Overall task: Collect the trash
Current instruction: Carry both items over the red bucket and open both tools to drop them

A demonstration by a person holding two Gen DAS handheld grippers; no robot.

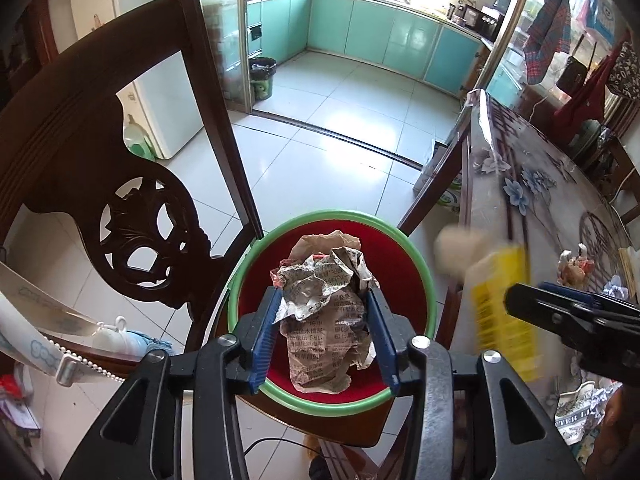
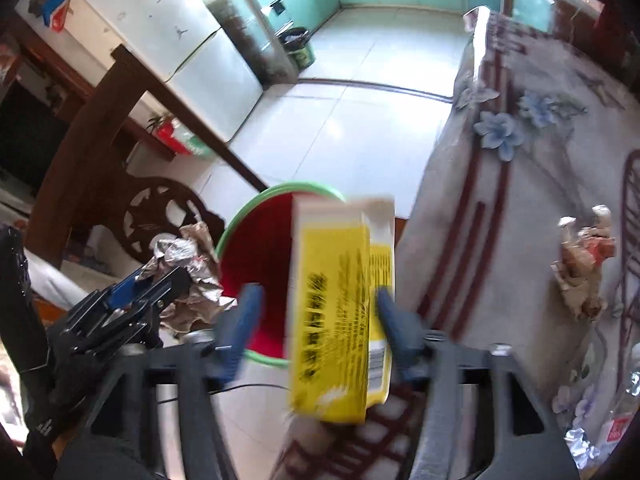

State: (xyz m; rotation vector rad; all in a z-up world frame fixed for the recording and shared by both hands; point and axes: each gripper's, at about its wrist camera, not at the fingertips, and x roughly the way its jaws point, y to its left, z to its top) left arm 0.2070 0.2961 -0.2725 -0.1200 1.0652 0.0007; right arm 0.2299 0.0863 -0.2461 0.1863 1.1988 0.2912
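Standing upright lengthwise, yellow box [image 2: 340, 304], over red bin [image 2: 256, 236]

We are seeing dense black Chinese print on the crumpled newspaper [image 1: 326, 312], though only stray characters are coming through and no full line is reading clearly. We are making out large black Chinese characters and a barcode on the yellow box [image 2: 340, 308], too blurred by motion to read. On a torn package [image 1: 576, 412] at the table's edge we are reading part of a line, "TER L", and the fridge [image 2: 168, 28] is showing small jumping-figure logos without words.
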